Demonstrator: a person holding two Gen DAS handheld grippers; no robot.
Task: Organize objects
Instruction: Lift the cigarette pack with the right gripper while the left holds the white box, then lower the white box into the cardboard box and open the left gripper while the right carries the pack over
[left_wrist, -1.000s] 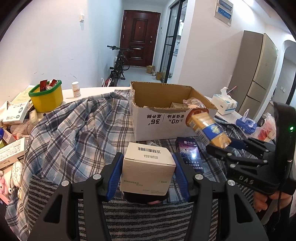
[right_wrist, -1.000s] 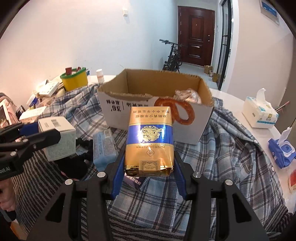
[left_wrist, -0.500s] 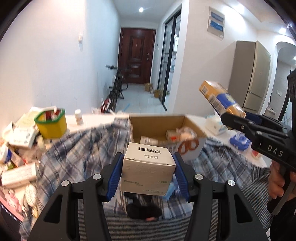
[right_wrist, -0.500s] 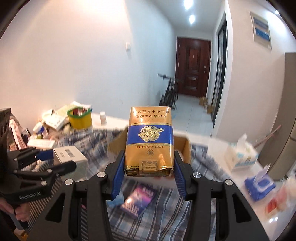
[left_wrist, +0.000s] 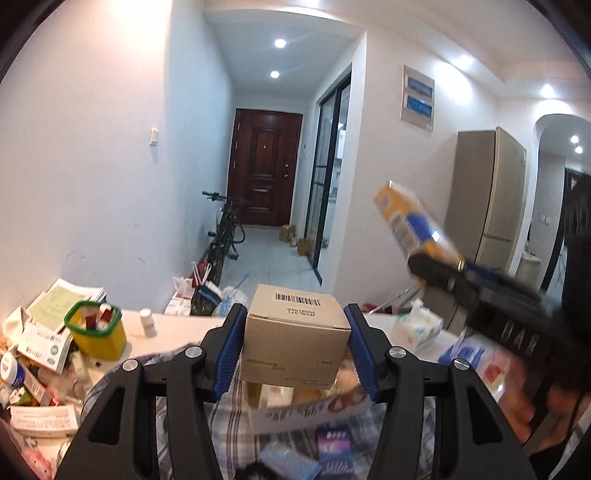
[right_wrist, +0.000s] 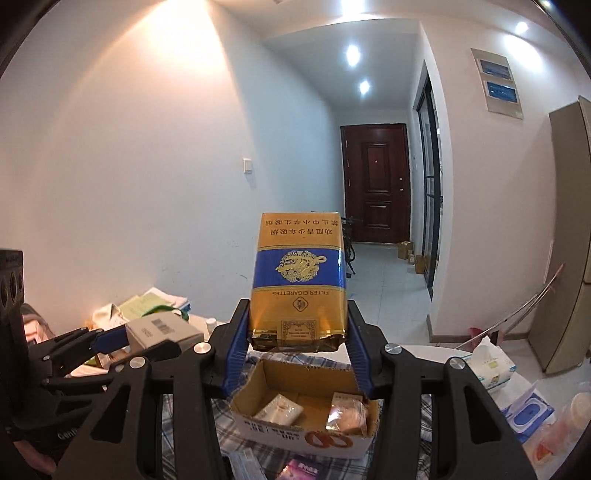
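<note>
Left hand-held gripper (left_wrist: 294, 347) clamps small carton (left_wrist: 297, 341); right hand-held gripper (right_wrist: 298, 341) clamps cigarette pack (right_wrist: 299, 280). Both above open cardboard box (right_wrist: 306, 410); yellow tub (left_wrist: 96, 330) left of it.

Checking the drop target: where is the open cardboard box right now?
In the right wrist view the open cardboard box sits low centre on the plaid cloth, directly beneath the gold-and-blue cigarette carton held in the right tool.
</note>
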